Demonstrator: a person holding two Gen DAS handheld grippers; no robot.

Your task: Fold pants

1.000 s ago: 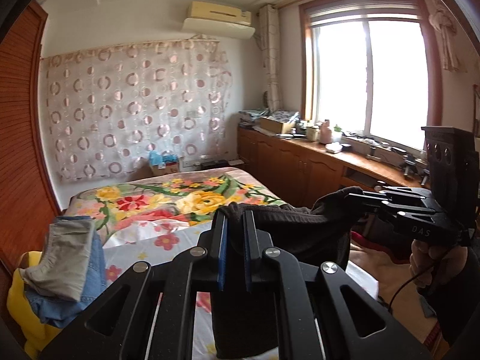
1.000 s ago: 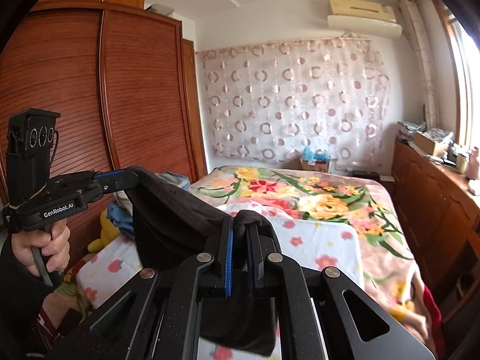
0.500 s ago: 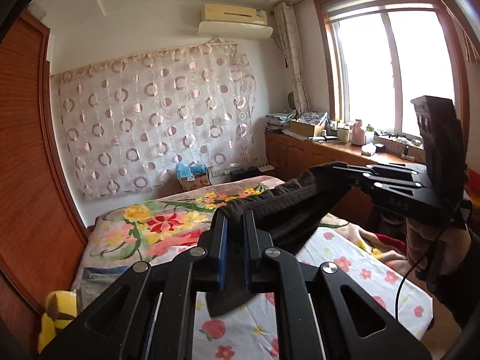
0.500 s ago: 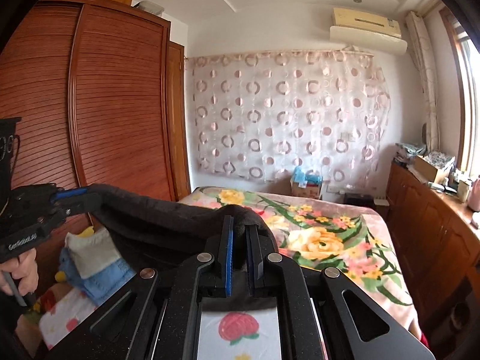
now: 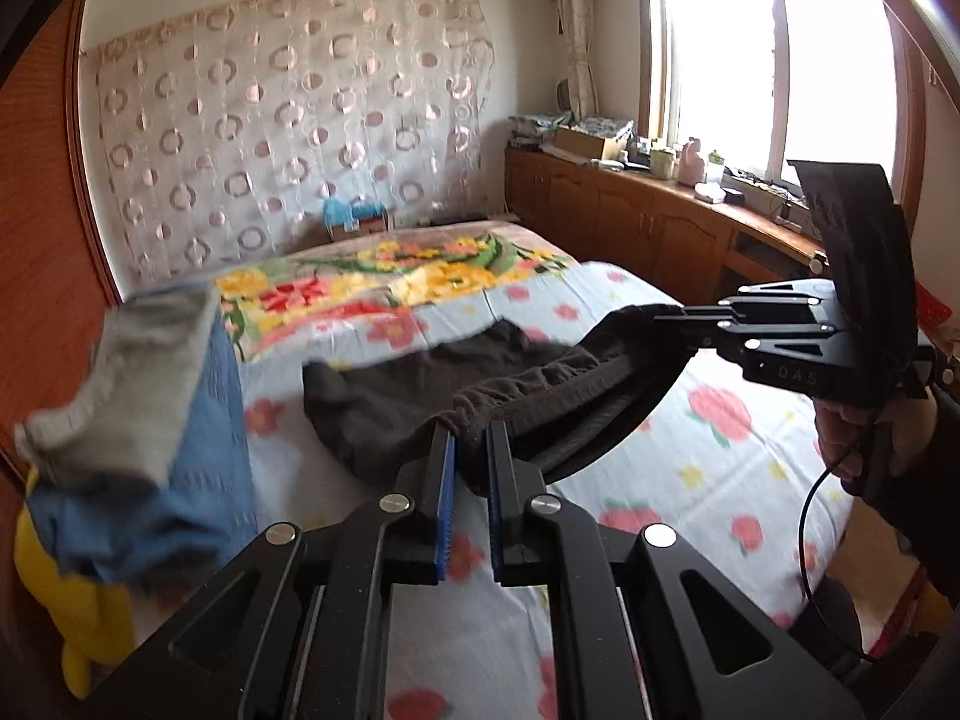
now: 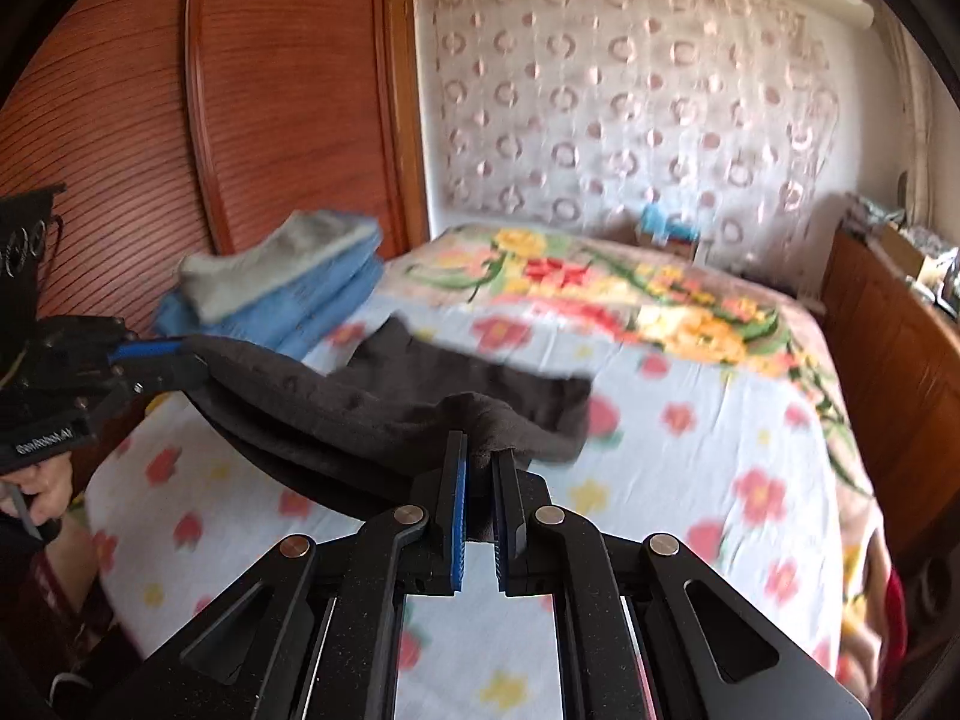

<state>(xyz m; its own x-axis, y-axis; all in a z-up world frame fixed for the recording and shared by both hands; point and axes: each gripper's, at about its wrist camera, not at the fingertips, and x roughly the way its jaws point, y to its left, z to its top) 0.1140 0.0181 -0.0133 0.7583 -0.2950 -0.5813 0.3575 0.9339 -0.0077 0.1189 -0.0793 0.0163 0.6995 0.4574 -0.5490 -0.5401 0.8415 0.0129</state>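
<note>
Both tools lower; pants (image 5: 420, 396) legs now on bed (image 5: 690, 468).

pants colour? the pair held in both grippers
Dark brown, plain, no pattern: pants. Clearest in the left wrist view, elastic waistband included.

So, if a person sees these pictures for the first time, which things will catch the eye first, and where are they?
First the dark pants, stretched between the two claws by the waistband, with the far end lying on the flowered bed sheet. The left claw and the right claw are both shut on the fabric. Next, the folded grey and blue clothes stacked at the bed's left edge, by the wooden wardrobe.
</note>
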